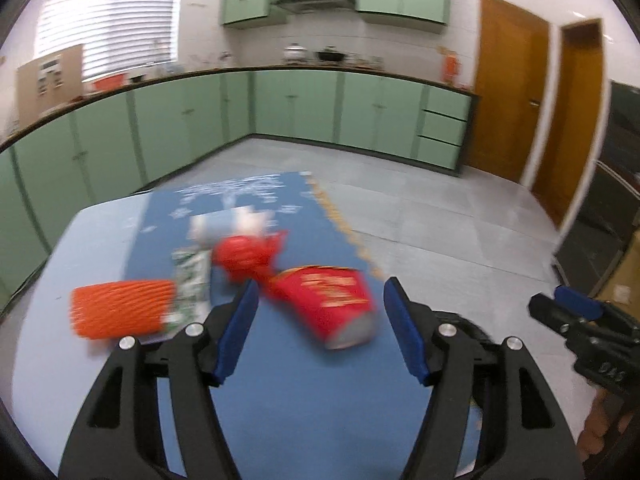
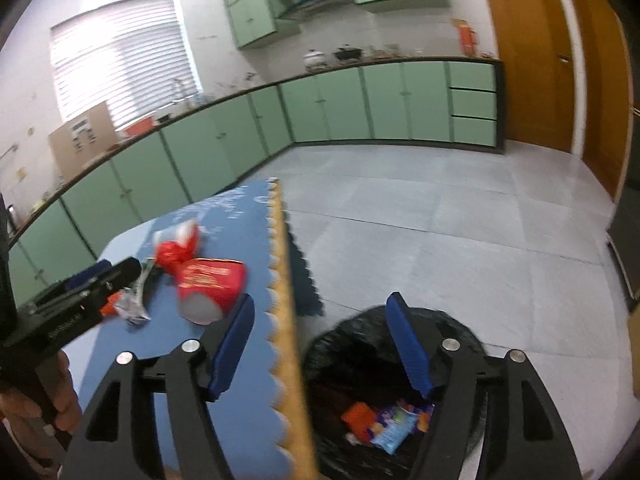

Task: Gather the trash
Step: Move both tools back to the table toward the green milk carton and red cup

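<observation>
Trash lies on a blue table mat [image 1: 280, 380]: a red paper cup on its side [image 1: 328, 300], a crumpled red wrapper [image 1: 244, 256], a green-white carton [image 1: 192, 284], an orange foam net [image 1: 120, 312] and a white-blue item [image 1: 228, 226]. My left gripper [image 1: 320, 312] is open and empty, just short of the red cup. My right gripper [image 2: 320, 324] is open and empty, over the table edge and a black-lined bin [image 2: 360, 344] holding wrappers [image 2: 392, 424]. The red cup [image 2: 212, 284] and red wrapper [image 2: 176, 250] also show in the right wrist view.
The mat's scalloped yellow edge [image 2: 286, 320] runs between table and bin. Green cabinets [image 1: 296, 104] line the far walls. Brown doors [image 1: 508, 92] stand at the right. The floor is grey tile [image 2: 440, 220]. The right gripper [image 1: 580, 320] shows at the left view's right edge.
</observation>
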Demonstrator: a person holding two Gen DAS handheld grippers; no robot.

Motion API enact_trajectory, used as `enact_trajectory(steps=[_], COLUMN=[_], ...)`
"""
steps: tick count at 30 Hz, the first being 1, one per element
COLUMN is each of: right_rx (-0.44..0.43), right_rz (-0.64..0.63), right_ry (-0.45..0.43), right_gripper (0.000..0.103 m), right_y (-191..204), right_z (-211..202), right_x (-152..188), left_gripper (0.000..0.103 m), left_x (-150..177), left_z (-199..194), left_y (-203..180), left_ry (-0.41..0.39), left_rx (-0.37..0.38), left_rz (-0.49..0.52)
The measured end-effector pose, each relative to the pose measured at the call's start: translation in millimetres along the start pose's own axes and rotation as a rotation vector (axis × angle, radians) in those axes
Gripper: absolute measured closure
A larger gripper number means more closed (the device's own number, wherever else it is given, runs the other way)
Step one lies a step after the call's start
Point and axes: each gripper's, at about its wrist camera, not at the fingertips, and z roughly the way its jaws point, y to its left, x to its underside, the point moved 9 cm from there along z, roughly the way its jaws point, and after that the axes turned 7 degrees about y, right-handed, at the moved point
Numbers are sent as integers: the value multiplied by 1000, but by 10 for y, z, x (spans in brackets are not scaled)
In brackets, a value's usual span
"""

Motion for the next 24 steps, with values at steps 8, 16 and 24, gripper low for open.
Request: enact_trajectory(steps=[8, 16, 24], right_rx=[-54, -20, 14], right_rz=[-64, -123, -108], right_ry=[-15, 23, 114], right_gripper=[19, 12, 8], right_y=[725, 1106, 1067], right_z=[457, 934, 1325], right_x=[-116, -21, 58], left_gripper=[40, 40, 40], left_x=[70, 202, 275], left_z=[22, 128, 216], left_y=[700, 1038, 1179], left_ry=[-3, 25, 44], left_rx=[-115, -135, -138], left_rz=[-84, -135, -156])
